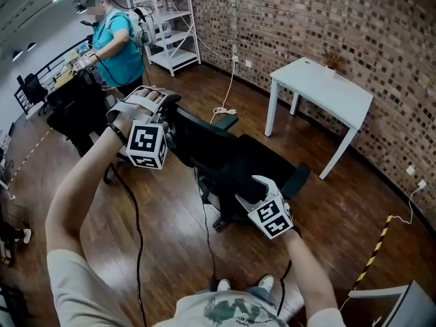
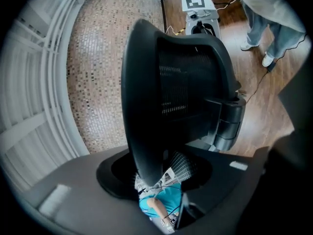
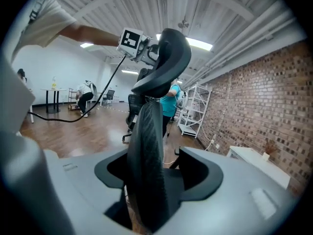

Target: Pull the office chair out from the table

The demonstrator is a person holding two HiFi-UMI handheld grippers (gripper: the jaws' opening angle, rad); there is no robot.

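Straddling the black office chair from behind, a person holds 1 gripper in each hand at the 2 ends of its backrest. The left gripper sits at the far-left end of the backrest, and the right gripper sits at the near-right end.

In the left gripper view, the dark edge of the backrest runs down into the gap of the left gripper. The jaws stand apart, released, with open space showing beside the edge. The marker cube of the other gripper shows at the far end of the backrest.

In the right gripper view, the mesh edge of the backrest stands between the jaws of the right gripper. They are likewise spread and loose around it, with a dark gap on either side.

The chair stands on the wooden floor, well apart from the white table. That table stands at the far right, beside the brick wall. The chair's seat and armrests point toward the table.

At the far left a person in a teal shirt stands near a white shelf unit.
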